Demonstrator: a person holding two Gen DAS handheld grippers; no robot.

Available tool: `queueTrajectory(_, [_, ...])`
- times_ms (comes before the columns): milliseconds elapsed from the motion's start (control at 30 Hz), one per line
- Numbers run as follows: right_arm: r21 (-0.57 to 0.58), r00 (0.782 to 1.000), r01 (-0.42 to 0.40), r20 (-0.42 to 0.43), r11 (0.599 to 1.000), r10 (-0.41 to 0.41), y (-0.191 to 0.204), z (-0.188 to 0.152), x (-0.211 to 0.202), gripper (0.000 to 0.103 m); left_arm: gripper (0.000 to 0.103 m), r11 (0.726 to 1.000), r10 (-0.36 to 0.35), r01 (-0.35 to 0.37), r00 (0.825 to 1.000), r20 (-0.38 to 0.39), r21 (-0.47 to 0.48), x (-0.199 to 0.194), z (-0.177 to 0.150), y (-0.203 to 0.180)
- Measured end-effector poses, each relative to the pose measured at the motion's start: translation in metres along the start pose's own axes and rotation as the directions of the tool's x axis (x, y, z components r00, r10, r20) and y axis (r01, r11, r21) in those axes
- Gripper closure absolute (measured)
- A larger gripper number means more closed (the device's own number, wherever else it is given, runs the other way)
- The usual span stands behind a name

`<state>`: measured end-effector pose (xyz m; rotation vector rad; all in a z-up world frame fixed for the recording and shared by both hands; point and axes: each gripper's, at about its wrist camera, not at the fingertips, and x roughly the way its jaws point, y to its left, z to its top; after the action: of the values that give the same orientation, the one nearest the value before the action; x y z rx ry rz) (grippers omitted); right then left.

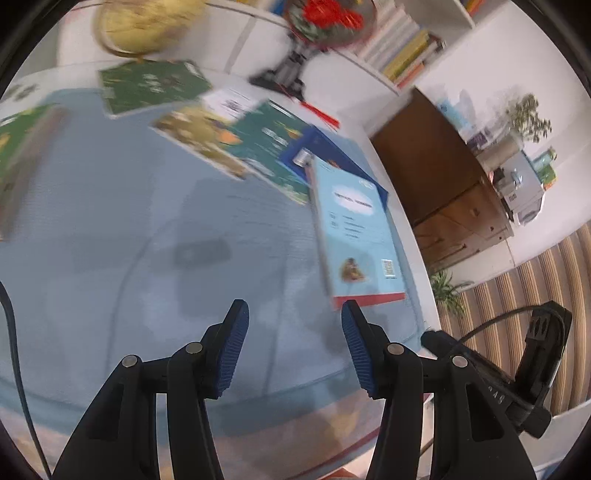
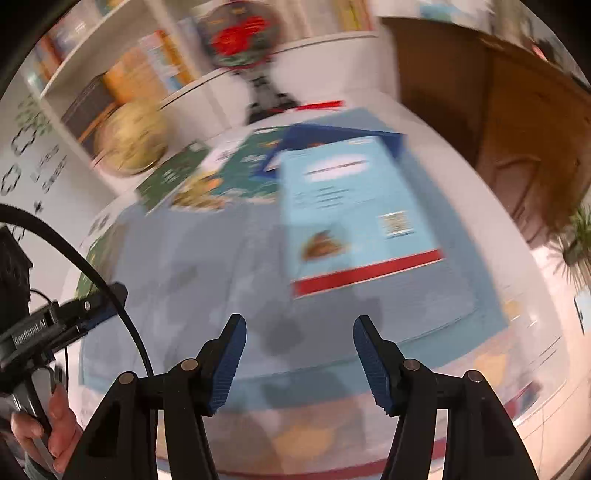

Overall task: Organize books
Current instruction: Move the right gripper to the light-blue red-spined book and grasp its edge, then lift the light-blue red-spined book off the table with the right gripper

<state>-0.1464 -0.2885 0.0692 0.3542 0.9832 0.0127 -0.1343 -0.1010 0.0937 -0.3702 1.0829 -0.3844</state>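
Observation:
A light blue book with a red bottom band (image 1: 356, 229) lies flat on the blue table mat (image 1: 129, 240), on top of a dark blue book (image 1: 325, 147). It also shows in the right wrist view (image 2: 351, 214). Beside it lie a teal book (image 1: 269, 144), a yellow-green book (image 1: 199, 136) and a dark green book (image 1: 151, 86). Another green book (image 1: 22, 158) lies at the far left. My left gripper (image 1: 294, 314) is open and empty, just short of the light blue book. My right gripper (image 2: 299, 326) is open and empty, near that book's red edge. Both views are blurred.
A yellow globe (image 1: 144, 26) and a red-flowered ornament on a black stand (image 1: 314, 22) stand at the table's back. White shelves with upright books (image 1: 406, 48) are behind. A brown wooden cabinet (image 1: 436, 173) stands right of the table. The right gripper's body (image 1: 517, 373) shows beside my left one.

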Motion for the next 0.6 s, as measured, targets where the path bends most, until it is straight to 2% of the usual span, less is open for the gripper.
queueTrajectory(100, [0.022, 0.999, -0.038, 0.003, 0.999, 0.038, -0.038, 0.024, 0.007, 0.044, 0.053, 0.999, 0.029, -0.027, 0.999, -0.041, 0.037, 0.039, 0.011, -0.034])
queueTrajectory(233, [0.009, 0.997, -0.076, -0.032, 0.997, 0.076, -0.073, 0.056, 0.03, 0.045, 0.053, 0.998, 0.051, -0.048, 0.995, -0.09, 0.034, 0.087, 0.022, -0.056])
queueTrajectory(333, [-0.003, 0.993, -0.094, -0.074, 0.996, 0.094, -0.085, 0.075, 0.055, 0.052, 0.053, 0.998, 0.06, -0.059, 0.992, -0.107, 0.009, 0.115, 0.027, -0.061])
queueTrajectory(500, [0.006, 0.991, -0.078, -0.111, 0.997, 0.079, -0.096, 0.095, 0.094, 0.053, 0.053, 0.994, 0.095, -0.1, 0.988, -0.124, -0.035, 0.146, 0.03, -0.059])
queueTrajectory(600, [0.014, 0.985, -0.091, -0.143, 0.996, 0.092, -0.098, 0.104, 0.113, 0.053, 0.053, 0.993, 0.088, -0.097, 0.986, -0.14, -0.064, 0.154, 0.027, -0.056])
